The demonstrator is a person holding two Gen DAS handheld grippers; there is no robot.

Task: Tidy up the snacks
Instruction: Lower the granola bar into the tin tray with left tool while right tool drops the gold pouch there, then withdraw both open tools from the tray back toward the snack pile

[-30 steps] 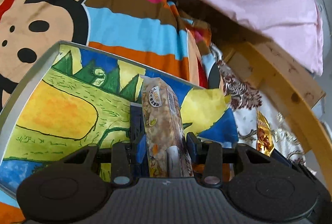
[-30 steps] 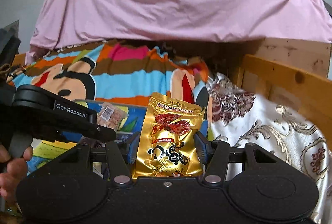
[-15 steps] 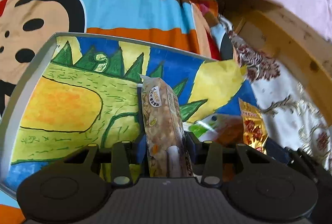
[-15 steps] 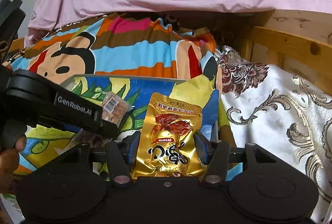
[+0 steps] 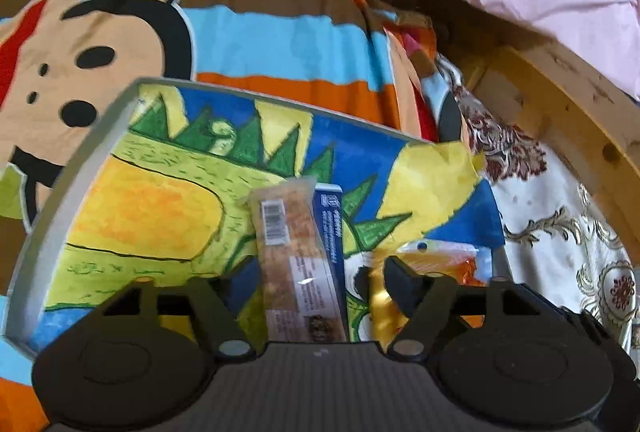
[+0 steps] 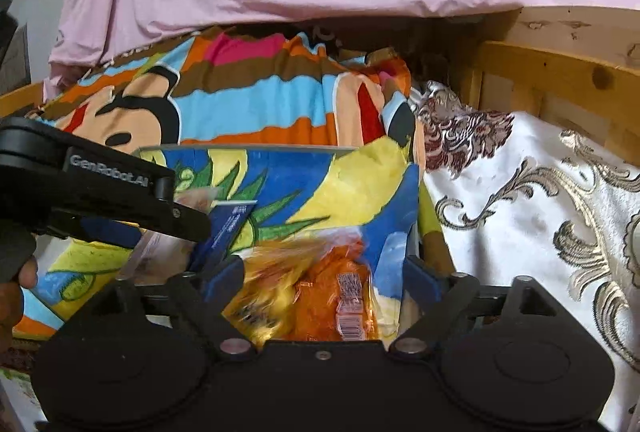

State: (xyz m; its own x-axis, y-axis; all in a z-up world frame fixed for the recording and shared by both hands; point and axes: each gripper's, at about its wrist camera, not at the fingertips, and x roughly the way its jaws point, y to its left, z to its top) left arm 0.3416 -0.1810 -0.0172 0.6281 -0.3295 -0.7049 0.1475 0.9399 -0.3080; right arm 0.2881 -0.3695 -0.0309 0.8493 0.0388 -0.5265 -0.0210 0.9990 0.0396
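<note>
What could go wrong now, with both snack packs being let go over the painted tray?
1. The gold pack looks blurred as the right gripper jaws open; it may slide toward the tray edge.
2. The nut bar pack lies between the opening left gripper jaws and could snag on withdrawal.
3. The grippers sit close together, so they might bump.

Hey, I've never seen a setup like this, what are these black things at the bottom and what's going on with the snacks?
No robot here: a person holds a two-finger black gripper in each hand, with a camera on each looking along its fingers. One picture is from the left gripper, the other from the right gripper. Both look down into a shallow grey-rimmed tray lined with a bright painted picture, resting on a striped cartoon blanket. The jaws of both grippers are opening. A clear-wrapped crunchy snack bar lies between the left fingers, and a gold and orange foil snack packet between the right ones; neither looks squeezed.
</note>
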